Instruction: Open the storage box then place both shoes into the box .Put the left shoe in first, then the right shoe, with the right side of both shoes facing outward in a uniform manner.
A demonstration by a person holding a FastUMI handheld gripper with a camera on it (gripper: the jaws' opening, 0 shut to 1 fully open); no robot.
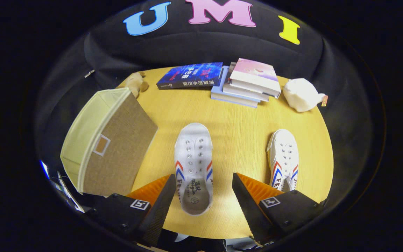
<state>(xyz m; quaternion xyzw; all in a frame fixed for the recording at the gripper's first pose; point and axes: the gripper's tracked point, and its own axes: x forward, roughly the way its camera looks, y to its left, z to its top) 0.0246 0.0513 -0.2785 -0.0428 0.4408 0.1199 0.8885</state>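
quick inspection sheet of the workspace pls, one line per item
surface: round wooden table, lit evenly
job's things: storage box shut, beside the left finger; one white shoe between the fingers; second white shoe beyond the right finger
clutter: blue book, book stack, brown plush toy, white plush toy
grippers: gripper open, touching nothing
cables: nothing seen
surroundings: black cloth wall

Box [108, 140]: tan fabric, cream rim, lid shut, tilted, ahead-left of the fingers. Left shoe [193, 164]: white canvas, red-blue stripes, lace-less, upright, toe pointing away, heel lying between the spread fingers. Right shoe [283, 159]: same make, just beyond the right finger, toe away.
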